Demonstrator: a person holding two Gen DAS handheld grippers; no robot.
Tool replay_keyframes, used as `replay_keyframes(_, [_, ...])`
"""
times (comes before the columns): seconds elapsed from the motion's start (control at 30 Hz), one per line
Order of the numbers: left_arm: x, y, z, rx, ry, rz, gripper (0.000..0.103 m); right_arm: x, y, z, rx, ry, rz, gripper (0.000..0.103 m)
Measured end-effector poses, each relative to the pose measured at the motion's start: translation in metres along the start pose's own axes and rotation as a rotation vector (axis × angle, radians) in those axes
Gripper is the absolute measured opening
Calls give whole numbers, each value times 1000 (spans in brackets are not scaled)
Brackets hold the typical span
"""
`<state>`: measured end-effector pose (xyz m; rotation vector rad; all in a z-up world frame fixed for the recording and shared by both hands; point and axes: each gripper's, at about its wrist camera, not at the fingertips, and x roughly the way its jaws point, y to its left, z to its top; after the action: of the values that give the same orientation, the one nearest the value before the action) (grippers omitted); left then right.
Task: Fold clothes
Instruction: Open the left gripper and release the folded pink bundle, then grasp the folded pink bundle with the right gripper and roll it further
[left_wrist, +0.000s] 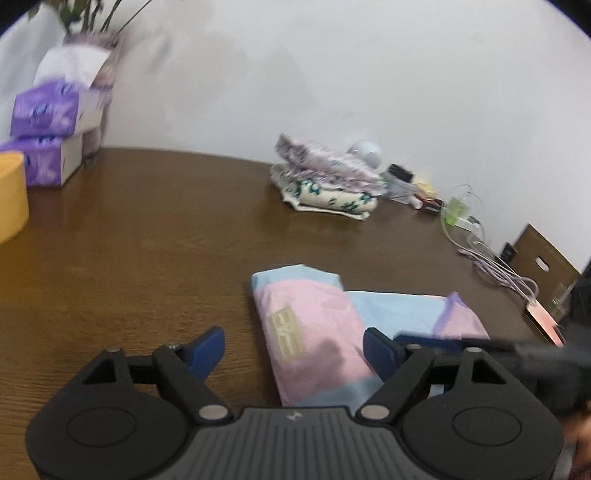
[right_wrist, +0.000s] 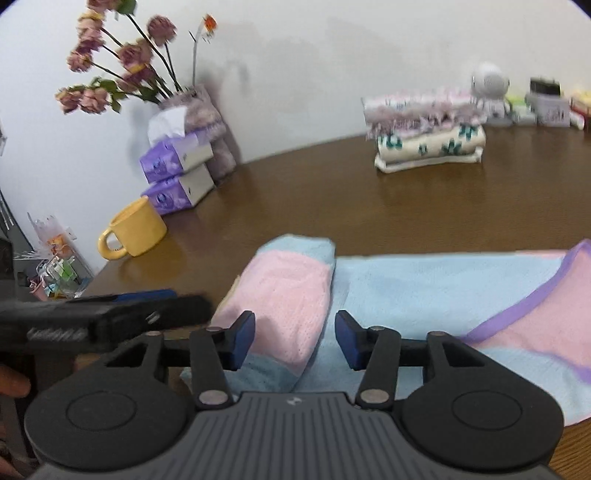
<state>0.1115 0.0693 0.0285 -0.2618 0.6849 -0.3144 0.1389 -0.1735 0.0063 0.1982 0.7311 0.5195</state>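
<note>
A pink and light-blue garment (left_wrist: 314, 325) with purple trim lies on the brown table (left_wrist: 147, 240), its left part folded over into a thick pink flap (right_wrist: 284, 295). My left gripper (left_wrist: 295, 352) hovers open just over the flap's near end, and its blue pads do not touch the cloth. My right gripper (right_wrist: 295, 339) is open as well, above the edge where the flap meets the flat blue part (right_wrist: 424, 291). Each gripper shows as a dark blur at the side of the other's view. A stack of folded clothes (right_wrist: 428, 136) sits at the back.
Against the wall at the left stand two purple tissue boxes (right_wrist: 177, 173), a yellow mug (right_wrist: 136, 232) and a vase of flowers (right_wrist: 122, 62). Small items, a white round device (right_wrist: 489, 85) and cables (left_wrist: 495, 266) crowd the back right. A cardboard piece (left_wrist: 543, 258) leans at the far right.
</note>
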Motion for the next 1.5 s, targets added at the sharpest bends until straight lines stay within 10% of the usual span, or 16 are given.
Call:
replay_keyframes(0.23, [20,15,-11,-83,43,-87,31,14,-3,-7,16,19,19,18])
replay_keyframes(0.33, [18,19,-11,-113,33,-87,43,14,-6,-8,34,20,34,19])
replay_keyframes(0.43, [17,23,-10,-143,14,-62,66,14,-7,-6,43,8,28,48])
replay_keyframes(0.5, [18,23,-10,-145,5,-59,63,14,-8,-5,48,1,20,48])
replay_keyframes(0.6, [20,20,-10,-124,7,-80,29,18,-7,-6,48,19,34,26])
replay_keyframes(0.7, [19,15,-11,-100,5,-96,34,15,-5,-5,40,6,35,22])
replay_keyframes(0.77, [19,18,-10,-127,-5,-90,57,13,-5,-4,46,-6,32,44])
replay_keyframes(0.93, [21,16,-11,-105,14,-128,35,17,-3,-4,31,15,50,23])
replay_keyframes(1.07, [21,22,-1,-152,-12,-93,64,10,-8,5,50,-27,36,44])
replay_keyframes(1.27, [43,32,21,-213,-11,-53,61,29,-19,32,76,-17,18,44])
replay_keyframes(1.4, [63,33,23,-215,52,-81,25,48,-20,34,98,36,42,20])
replay_keyframes(1.5, [66,35,24,-231,56,-84,40,49,-24,35,126,25,40,21])
